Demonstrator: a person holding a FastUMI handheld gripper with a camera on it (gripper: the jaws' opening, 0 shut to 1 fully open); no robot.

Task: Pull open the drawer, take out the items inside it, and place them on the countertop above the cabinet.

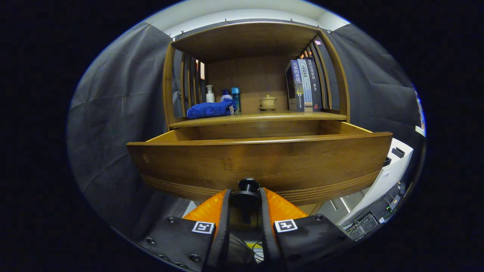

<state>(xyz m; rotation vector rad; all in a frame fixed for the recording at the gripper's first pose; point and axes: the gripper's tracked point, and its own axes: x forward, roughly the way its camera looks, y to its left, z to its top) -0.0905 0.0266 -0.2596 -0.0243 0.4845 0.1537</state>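
Wooden drawer (261, 162) pulled out, long axis crosswise; interior hidden behind its front. Gripper (245, 200) fingers clamp its knob (248, 186).

The brown wooden drawer (261, 162) stands pulled out from under the worktop (261, 117), its black round knob (248, 186) at the lower middle of its front; its inside is hidden.

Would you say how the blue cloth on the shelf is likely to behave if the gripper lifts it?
The blue cloth lies bunched and folded, so it probably sags rather than staying stiff. Its fuzzy look suggests good grip. The gripper is closed on the drawer knob.
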